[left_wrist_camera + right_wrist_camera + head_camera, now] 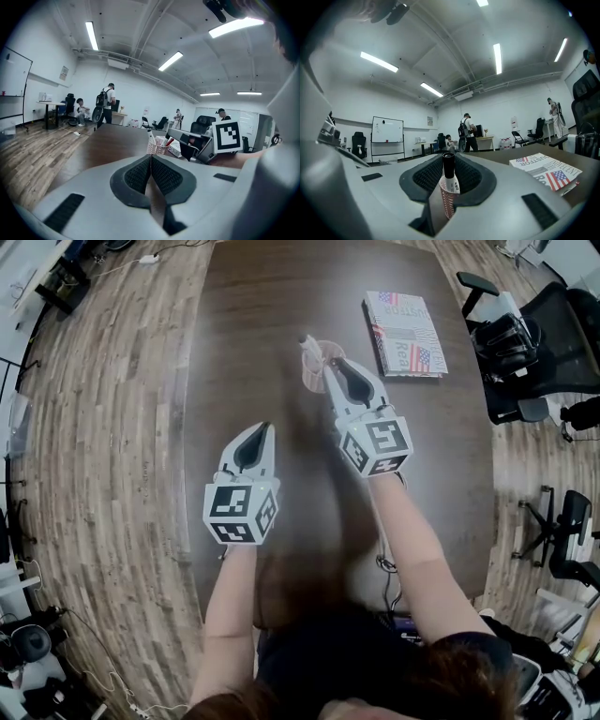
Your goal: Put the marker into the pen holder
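Marker (448,176) is standing cap up in the pink mesh pen holder (446,202), upper centre of the head view on the dark table (253,324). Just beside the holder's rim the right gripper (329,365) is hovering, jaws parted and released, framing the marker without pressing it. Lower left, the left gripper (268,427) is hanging with jaws clenched on nothing. At upper right a flag-printed paper (405,334) is lying

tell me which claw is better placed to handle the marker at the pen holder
Right. The right claw sits at the pen holder, jaws apart with the marker in line between them; the left claw is shut and farther back.
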A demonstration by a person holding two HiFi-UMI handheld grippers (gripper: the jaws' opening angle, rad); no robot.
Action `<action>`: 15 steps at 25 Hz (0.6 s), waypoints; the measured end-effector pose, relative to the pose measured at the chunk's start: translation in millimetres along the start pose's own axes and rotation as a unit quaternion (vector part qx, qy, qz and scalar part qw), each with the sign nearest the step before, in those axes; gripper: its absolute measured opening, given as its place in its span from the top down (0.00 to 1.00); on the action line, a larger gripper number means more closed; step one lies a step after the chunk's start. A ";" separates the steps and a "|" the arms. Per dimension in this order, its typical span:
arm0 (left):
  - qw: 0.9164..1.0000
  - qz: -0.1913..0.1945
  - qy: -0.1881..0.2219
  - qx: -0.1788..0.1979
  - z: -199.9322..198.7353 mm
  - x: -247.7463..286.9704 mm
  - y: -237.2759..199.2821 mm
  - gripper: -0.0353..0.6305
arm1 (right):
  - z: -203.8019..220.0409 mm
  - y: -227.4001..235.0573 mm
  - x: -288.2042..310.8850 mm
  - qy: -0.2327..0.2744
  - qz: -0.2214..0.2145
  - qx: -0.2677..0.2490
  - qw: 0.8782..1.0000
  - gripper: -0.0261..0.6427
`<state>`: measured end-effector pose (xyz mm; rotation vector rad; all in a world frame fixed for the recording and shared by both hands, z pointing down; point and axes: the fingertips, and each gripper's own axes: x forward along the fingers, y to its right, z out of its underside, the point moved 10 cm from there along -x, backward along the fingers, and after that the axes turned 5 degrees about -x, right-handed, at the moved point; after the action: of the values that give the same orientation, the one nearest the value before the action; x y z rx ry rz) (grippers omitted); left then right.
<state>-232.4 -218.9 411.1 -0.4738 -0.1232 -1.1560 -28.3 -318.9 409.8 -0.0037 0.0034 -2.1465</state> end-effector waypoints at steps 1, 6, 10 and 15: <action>1.000 0.000 0.003 -0.002 -1.2 -2.5 0.5 0.91 | 0.5 0.1 -0.9 -0.005 -0.002 -0.002 1.000 0.83; 1.000 -0.010 0.012 -0.001 -6.8 -16.2 -1.0 0.91 | -0.4 -1.3 -6.4 -0.023 -0.007 0.003 1.000 0.80; 1.000 -0.014 0.022 0.004 -13.7 -27.9 0.7 0.91 | -11.0 -6.1 -21.5 -0.018 -0.004 -0.006 1.000 0.80; 0.999 -0.023 0.040 0.001 -20.8 -46.5 4.0 0.91 | -25.7 -14.9 -51.9 -0.019 0.008 -0.005 1.000 0.82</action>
<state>-250.9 -186.9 375.8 -0.4244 -0.0670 -1.2179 -12.6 -267.2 384.1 -0.0500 -0.0066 -2.1294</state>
